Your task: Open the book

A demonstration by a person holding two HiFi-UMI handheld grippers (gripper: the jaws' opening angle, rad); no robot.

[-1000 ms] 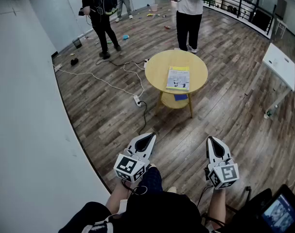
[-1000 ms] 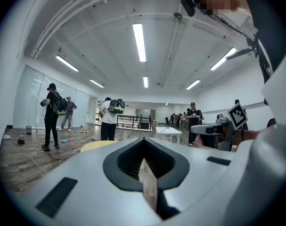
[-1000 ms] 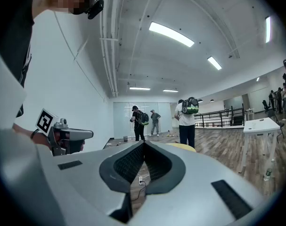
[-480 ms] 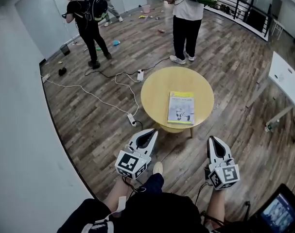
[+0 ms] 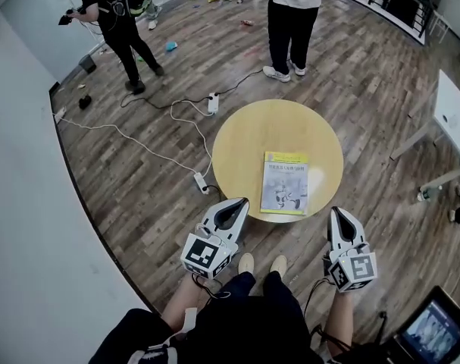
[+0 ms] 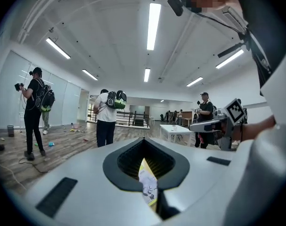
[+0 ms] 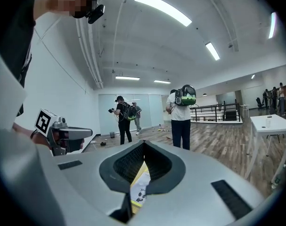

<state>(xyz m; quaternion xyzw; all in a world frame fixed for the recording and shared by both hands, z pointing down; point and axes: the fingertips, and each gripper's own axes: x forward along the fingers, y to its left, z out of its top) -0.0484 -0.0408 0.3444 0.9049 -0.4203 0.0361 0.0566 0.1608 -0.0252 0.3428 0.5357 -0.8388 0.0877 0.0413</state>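
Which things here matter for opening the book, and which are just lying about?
For the job: book; round table; left gripper; right gripper, both with jaws shut and empty.

Lying about: power strip; white cable; white desk; standing person; screen.

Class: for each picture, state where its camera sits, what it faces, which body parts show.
Head view: on the head, facing down at book on table; left gripper, right gripper, feet show.
Left gripper view: on that gripper, along shut jaws; right gripper shows.
Right gripper view: likewise; left gripper shows.
All share the book.
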